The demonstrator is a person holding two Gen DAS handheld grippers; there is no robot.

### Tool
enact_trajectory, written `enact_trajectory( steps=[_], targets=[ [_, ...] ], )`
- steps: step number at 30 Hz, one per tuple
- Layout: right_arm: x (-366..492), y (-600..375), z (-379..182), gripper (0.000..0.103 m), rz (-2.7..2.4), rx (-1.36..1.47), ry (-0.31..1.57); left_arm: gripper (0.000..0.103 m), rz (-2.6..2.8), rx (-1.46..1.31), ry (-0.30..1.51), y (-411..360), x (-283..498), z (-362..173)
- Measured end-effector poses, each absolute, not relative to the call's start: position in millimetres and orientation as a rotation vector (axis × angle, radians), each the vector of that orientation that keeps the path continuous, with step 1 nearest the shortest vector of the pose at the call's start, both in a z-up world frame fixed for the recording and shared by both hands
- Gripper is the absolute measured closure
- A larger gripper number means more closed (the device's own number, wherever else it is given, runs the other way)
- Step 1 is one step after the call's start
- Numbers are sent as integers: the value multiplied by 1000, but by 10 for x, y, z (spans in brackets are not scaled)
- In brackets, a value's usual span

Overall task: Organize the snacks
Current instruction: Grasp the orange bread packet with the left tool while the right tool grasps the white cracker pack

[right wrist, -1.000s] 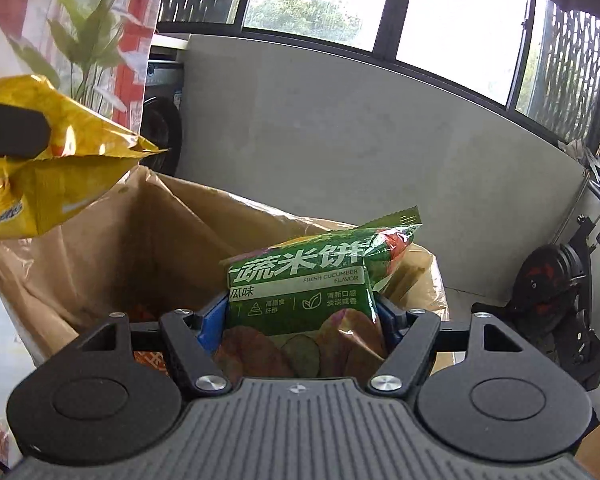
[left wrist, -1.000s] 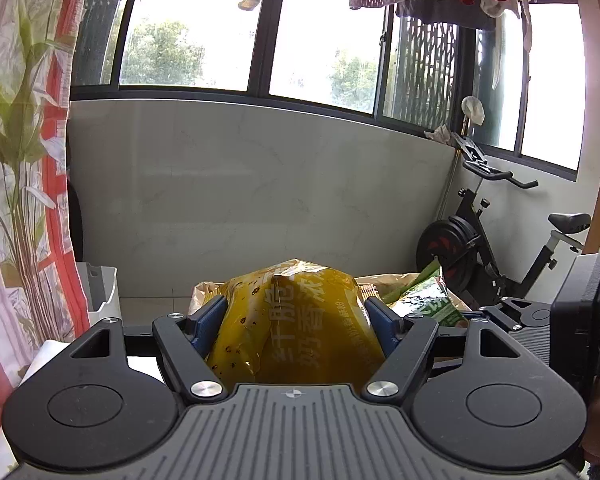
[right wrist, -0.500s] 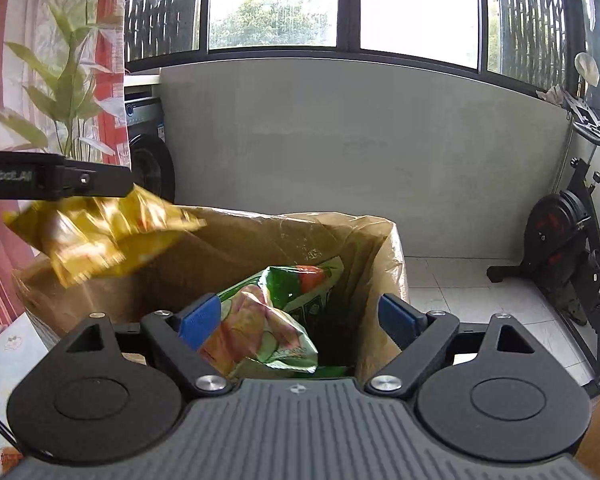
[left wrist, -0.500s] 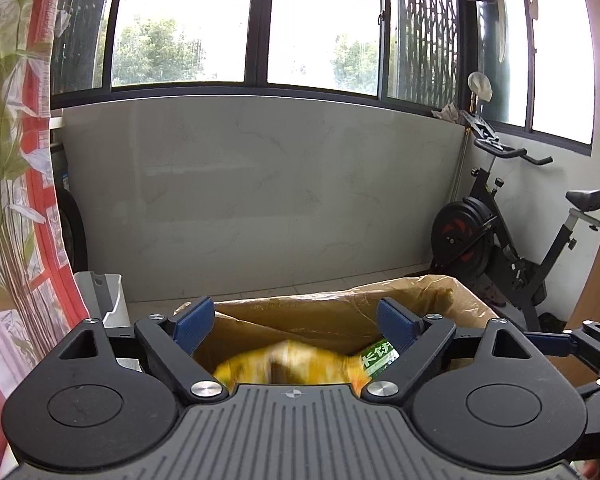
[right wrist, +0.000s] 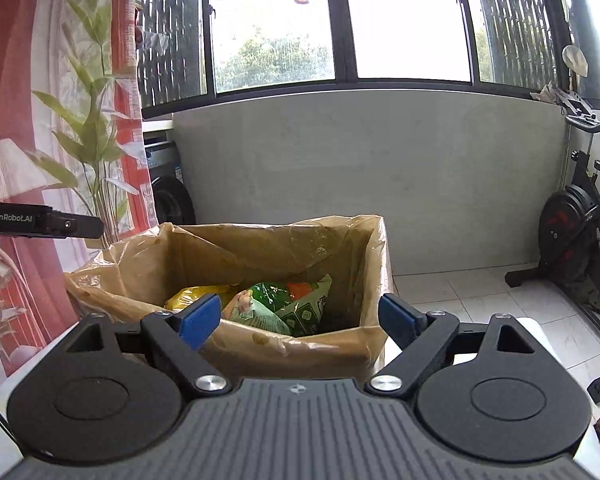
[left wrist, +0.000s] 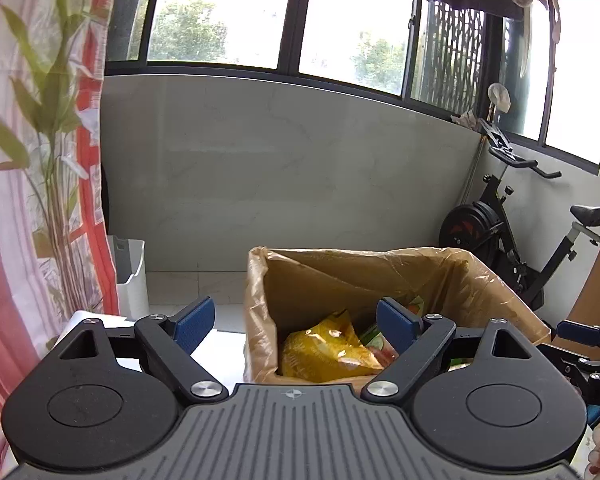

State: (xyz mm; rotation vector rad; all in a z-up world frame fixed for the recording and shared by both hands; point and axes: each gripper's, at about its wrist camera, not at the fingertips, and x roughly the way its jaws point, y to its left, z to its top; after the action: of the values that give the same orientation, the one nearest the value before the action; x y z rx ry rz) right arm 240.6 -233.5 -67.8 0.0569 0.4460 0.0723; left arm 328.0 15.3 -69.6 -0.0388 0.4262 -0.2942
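Hovering over lined box (left wrist: 496, 280), both grippers (left wrist: 296, 322) (right wrist: 300, 320) spread, empty; my retreat could snag loose liner (right wrist: 100, 276), tipping yellow bag (left wrist: 328, 352).

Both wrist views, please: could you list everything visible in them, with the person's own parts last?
Box: one, brown, plastic-lined, on the floor ahead.
Yellow snack bag: one, inside the box.
Green snack bag: one, inside the box, beside the yellow one.
Exercise bike: one, black, right, by the wall.
Curtain: one, red and white with green leaves, left.
White bin: one, by the curtain.
Washing machine: one, dark, behind the curtain.
Left gripper: black with blue pads, open, empty.
Right gripper: same, open, empty.
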Motion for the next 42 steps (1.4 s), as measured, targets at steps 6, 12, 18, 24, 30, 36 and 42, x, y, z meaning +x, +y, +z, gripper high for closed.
enact_trajectory(
  steps=[6,12,18,24,30,36,42],
  targets=[
    [2058,-2271,-853,15,82,58,406,13,-225,-85,473,584,2898,-910],
    [1871,-2178,-1195,15,93,97,485,13,-177,-104,611,745,2667,-1448],
    [1737,-2198,-1479,15,97,139,585,14,-63,-177,813,958,2538,-1960],
    [1696,-2289,-1630,15,55,176,640,14,3,-367,933,1191,2499,-2221],
    [1650,-2345,-1737,15,29,202,671,13,-63,-378,965,1109,2489,-2307],
    [1640,-2375,-1771,15,15,211,681,8,-49,-346,1010,1048,2629,-2468],
    [1620,-2429,-1816,15,-15,221,700,13,-98,-252,1004,839,2688,-2473]
  ],
)
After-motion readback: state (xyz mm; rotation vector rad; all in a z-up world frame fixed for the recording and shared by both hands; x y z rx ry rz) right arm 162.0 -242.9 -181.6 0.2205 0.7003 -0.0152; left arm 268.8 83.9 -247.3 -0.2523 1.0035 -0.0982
